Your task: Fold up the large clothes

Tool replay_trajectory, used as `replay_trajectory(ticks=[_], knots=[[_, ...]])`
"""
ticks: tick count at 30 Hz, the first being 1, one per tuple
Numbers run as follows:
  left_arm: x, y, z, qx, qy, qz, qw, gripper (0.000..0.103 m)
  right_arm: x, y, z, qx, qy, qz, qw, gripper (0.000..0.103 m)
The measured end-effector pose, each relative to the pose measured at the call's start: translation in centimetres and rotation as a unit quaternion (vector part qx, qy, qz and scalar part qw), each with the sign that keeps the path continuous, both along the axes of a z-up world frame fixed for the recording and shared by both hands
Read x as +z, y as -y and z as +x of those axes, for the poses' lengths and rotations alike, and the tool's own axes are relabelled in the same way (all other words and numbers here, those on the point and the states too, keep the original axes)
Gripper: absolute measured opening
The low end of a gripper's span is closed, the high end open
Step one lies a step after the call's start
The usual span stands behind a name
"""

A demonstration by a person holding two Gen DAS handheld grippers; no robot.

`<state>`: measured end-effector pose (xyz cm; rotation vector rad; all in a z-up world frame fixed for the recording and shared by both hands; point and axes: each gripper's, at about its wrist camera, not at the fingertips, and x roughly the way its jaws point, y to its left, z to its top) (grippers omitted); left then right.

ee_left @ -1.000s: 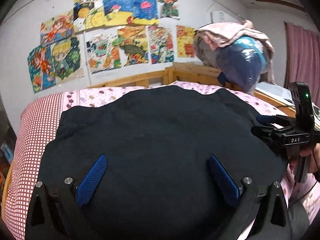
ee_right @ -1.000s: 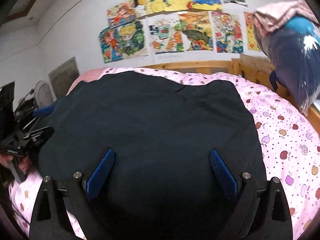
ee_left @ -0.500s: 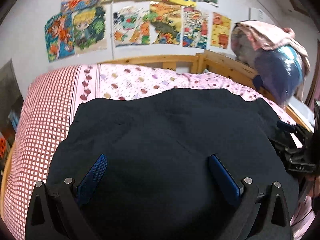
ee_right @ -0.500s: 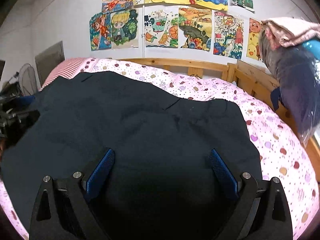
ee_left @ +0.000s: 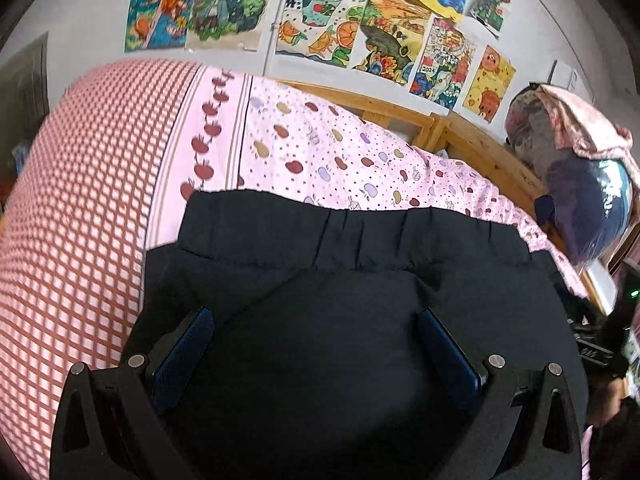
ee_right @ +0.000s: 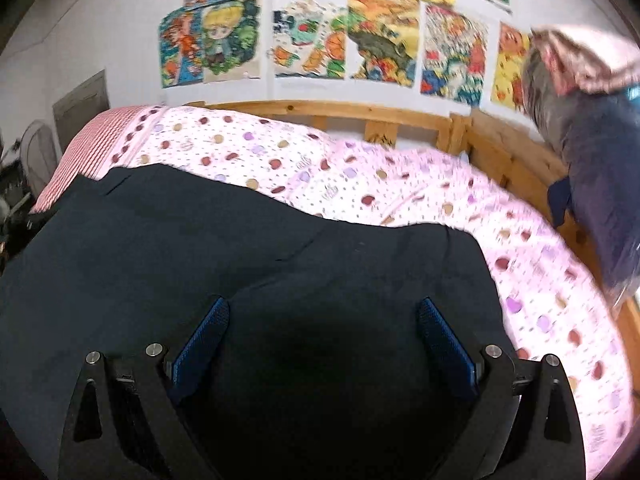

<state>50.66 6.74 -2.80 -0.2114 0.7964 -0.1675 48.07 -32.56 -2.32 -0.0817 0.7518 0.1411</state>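
In the left wrist view, a red-checked part of the bedcover (ee_left: 80,208) fills the nine o'clock side. Next to it lies the dark garment (ee_left: 340,320), spread flat on the pink apple-print sheet (ee_left: 340,160). A gathered band, like an elastic waistband (ee_left: 352,232), runs along the garment's far edge at twelve o'clock from the left gripper (ee_left: 320,344). The left gripper hangs over the cloth with its blue pads (ee_left: 184,352) set wide apart; dark fabric fills the gap between them, and nothing is pinched. At three o'clock the right gripper (ee_left: 600,340) shows only as a dark shape at the garment's edge.

In the right wrist view, which is slightly blurred, the garment (ee_right: 240,260) reaches from the nine o'clock edge across to just past the centre, with the sheet (ee_right: 400,184) beyond it from twelve to three o'clock. The right gripper (ee_right: 324,340) hangs above the garment's near right part, with its blue pads (ee_right: 444,344) spread wide and only cloth showing between them. Whether either tool touches the fabric cannot be told. A wooden bed rail (ee_right: 360,114) and drawings on the wall (ee_right: 380,36) stand at twelve o'clock, and a bagged bundle (ee_right: 592,160) at two o'clock.
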Motion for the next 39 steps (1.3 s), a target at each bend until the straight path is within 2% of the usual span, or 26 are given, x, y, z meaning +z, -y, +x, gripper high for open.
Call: replay_trajectory(ticks=[1,9,14,21,26,39], knots=[[-0.3,-0.1,0.1,0.001,-0.002,-0.006,1.0,0.103,-0.7,0.3,0.5,-0.005,-0.006,0.011,1.0,0.102],[-1.8,0.2,1.2,0.008,-0.005,0.0,1.0,0.103,-4.9,1.6,2.2,-0.004,-0.042,0.084,0.996,0.102],[-2.3,-0.1,1.8,0.009,-0.006,-0.012,0.9999,0.103,-6.6,1.7,3.1,-0.006,-0.051,0.106,0.993,0.102],[-2.5,0.2,1.8,0.012,0.006,-0.005,0.9999,0.103,-7.9,2.0,3.8,-0.009,-0.054,0.128,0.99,0.102],[-2.6,-0.3,1.2,0.008,0.02,-0.023,0.9995,0.103,-7.9,2.0,3.3,-0.011,-0.041,0.137,0.99,0.102],[-2.4,-0.5,-0.8,-0.001,0.053,-0.037,0.9979,0.103,-7.3,3.2,1.0,-0.023,0.014,0.154,0.988,0.102]])
